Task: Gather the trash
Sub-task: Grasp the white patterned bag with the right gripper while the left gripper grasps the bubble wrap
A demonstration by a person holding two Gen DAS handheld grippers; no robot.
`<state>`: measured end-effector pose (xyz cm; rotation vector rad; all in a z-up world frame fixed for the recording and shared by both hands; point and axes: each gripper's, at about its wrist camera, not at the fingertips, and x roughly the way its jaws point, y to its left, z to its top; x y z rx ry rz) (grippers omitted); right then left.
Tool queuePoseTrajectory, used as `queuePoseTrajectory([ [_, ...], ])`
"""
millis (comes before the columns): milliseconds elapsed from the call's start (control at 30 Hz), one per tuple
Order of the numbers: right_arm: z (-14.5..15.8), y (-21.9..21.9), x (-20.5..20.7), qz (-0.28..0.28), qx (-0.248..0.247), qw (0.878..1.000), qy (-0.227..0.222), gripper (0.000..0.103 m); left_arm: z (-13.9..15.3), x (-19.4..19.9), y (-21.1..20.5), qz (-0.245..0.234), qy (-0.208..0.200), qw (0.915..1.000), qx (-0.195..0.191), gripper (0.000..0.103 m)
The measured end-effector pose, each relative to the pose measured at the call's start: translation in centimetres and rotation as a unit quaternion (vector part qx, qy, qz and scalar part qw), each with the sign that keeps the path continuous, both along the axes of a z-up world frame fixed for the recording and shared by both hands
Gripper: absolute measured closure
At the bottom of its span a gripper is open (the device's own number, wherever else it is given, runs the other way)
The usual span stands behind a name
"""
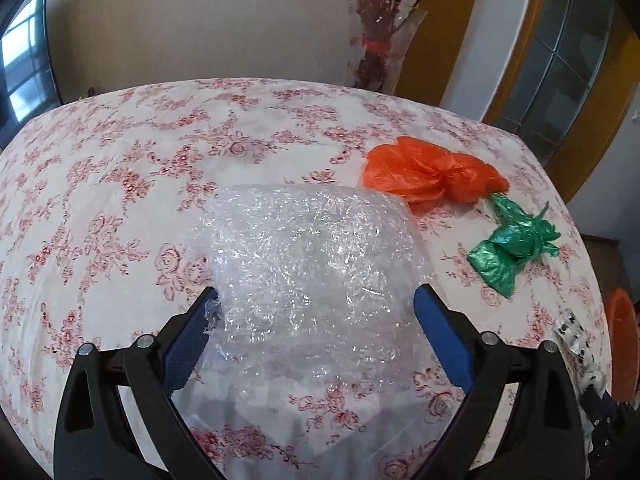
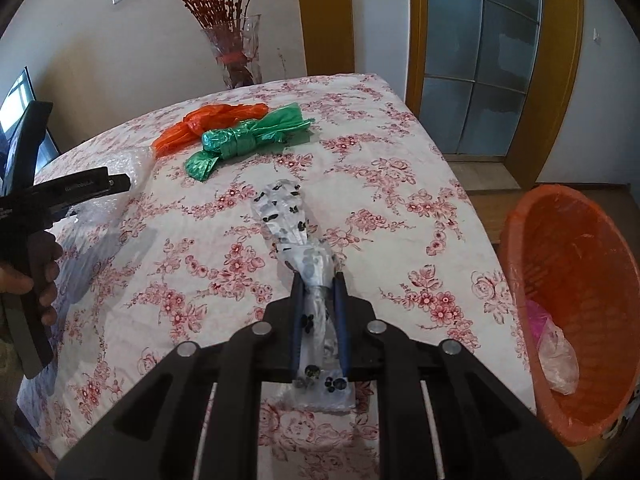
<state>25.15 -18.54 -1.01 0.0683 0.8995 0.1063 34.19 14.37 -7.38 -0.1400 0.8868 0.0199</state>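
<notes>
- Clamping a twisted clear bag printed with black paw marks (image 2: 298, 236), the right gripper (image 2: 319, 280) has its blue-padded jaws drawn narrow around the bag's middle; the bag's far end lies on the flowered tablecloth (image 2: 380, 152), near the table's right edge.
- The left gripper (image 1: 316, 294) stands with jaws wide, one pad on each side of a crumpled sheet of bubble wrap (image 1: 312, 256); the left pad touches a loose edge of the wrap, the right pad looks just clear of it, so no grip shows.
- The bubble wrap lies near the table's front edge, toward the left side.
- An orange plastic bag (image 1: 428, 174) and a knotted green plastic bag (image 1: 510, 244) lie touching each other toward the table's far edge.
- An orange waste basket (image 2: 576, 304) stands on the floor just beside the table's right edge, with a pale pink bag (image 2: 556, 356) inside.
- A glass vase of red branches (image 2: 236, 48) stands beyond the table's far edge.
</notes>
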Motion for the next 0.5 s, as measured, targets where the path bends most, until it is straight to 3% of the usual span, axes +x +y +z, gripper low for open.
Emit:
queuePoseTrajectory([
  [67, 0.1, 0.1, -0.2, 0.001, 0.000, 1.000, 0.000, 0.088, 0.1, -0.4, -0.3, -0.012, -0.010, 0.9999, 0.000, 0.026],
  [133, 0.1, 0.1, -0.3, 0.002, 0.000, 1.000, -0.001, 0.088, 0.3, -0.7, -0.3, -0.024, -0.016, 0.9995, -0.013, 0.048],
  [233, 0.3, 0.2, -0.4, 0.001, 0.001, 1.000, -0.003, 0.088, 0.3, -1.2, -0.2, -0.036, -0.022, 0.9986, -0.032, 0.066],
  [500, 1.4, -0.2, -1.3, -0.002, 0.003, 1.000, -0.017, 0.088, 0.7, -2.3, -0.4, -0.045, -0.032, 0.9965, -0.062, 0.074],
])
